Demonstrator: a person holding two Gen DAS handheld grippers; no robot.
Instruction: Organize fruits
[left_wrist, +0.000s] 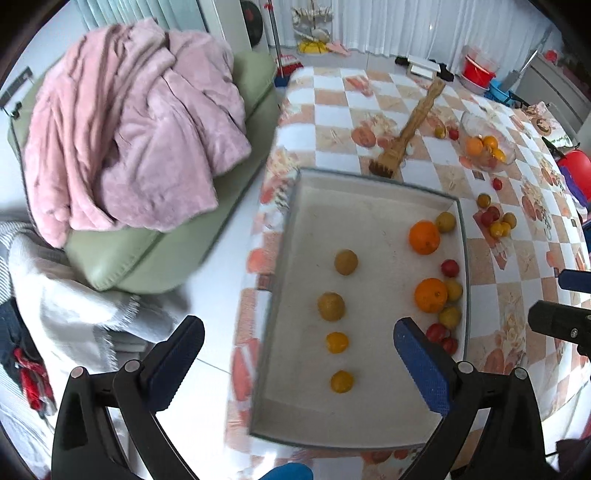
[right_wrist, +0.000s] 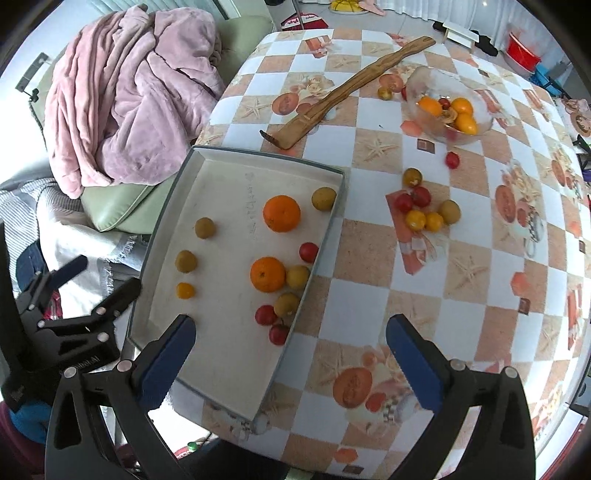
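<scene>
Left wrist: both tongs (left_wrist: 299, 363) (right_wrist: 291, 358) wide, empty; tray (left_wrist: 291, 229) w/ 2 oranges (left_wrist: 424, 237)

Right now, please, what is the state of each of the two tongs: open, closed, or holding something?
Left tongs: open, holding nothing, above the tray.
Right tongs: open, holding nothing, above the tray's near corner.

Pink blanket (left_wrist: 125, 125) on green cushion (left_wrist: 147, 254); wooden backscratcher (right_wrist: 343, 92) on checkered tablecloth (right_wrist: 461, 295)

A glossy checked oilcloth covers the counter (right_wrist: 369, 254); matt white cardboard tray (right_wrist: 236, 354); long carved wooden back-scratcher (right_wrist: 343, 92); fluffy pink fleece blanket (left_wrist: 129, 122); clear glass bowl (right_wrist: 480, 110).
</scene>
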